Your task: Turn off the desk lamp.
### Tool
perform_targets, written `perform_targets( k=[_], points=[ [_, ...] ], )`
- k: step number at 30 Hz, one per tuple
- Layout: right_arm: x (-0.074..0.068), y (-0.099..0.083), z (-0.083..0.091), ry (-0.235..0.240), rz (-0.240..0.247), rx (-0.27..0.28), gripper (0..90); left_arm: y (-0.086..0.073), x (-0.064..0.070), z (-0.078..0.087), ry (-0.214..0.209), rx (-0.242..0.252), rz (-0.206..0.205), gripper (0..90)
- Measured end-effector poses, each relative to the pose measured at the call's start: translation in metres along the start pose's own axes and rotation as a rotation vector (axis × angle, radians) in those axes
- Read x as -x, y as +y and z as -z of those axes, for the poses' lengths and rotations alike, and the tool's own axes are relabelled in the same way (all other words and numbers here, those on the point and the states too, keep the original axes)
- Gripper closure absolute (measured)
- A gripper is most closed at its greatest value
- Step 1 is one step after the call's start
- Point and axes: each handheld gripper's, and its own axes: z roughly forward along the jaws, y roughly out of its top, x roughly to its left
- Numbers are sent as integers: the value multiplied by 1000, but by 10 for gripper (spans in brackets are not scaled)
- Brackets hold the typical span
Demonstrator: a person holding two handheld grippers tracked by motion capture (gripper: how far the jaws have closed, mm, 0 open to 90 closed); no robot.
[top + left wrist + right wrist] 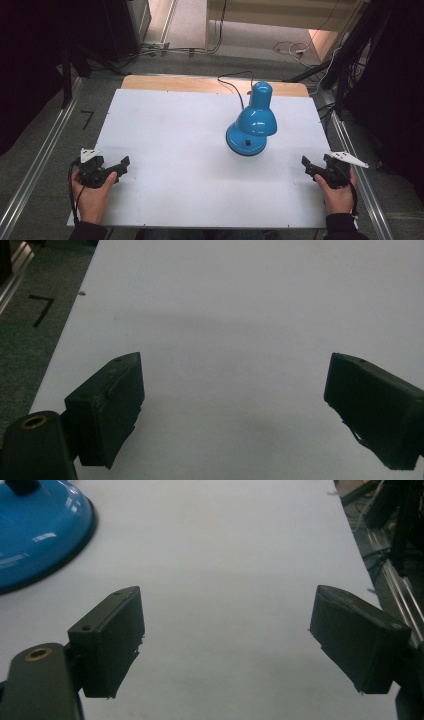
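Nothing is started: the blue lamp [252, 125] stands untouched, right of centre on the white worktop [165, 150], while the left gripper [117, 167] and right gripper [309, 167] wait near, fingers spread and empty.

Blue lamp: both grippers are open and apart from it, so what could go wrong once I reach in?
The blue lamp carries its shade high over a small round base, so a sideways push might tip it. Its black cord trails off the table's far edge; moving the lamp may snag it. The right gripper sits nearer than the left gripper.
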Motion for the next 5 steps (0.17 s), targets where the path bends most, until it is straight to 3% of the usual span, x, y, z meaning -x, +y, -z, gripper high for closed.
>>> perform_targets(
  k=[5],
  points=[
    [10, -9, -7, -37, 0, -68, 97, 0, 0, -1, 1, -4, 0, 102]
  ],
)
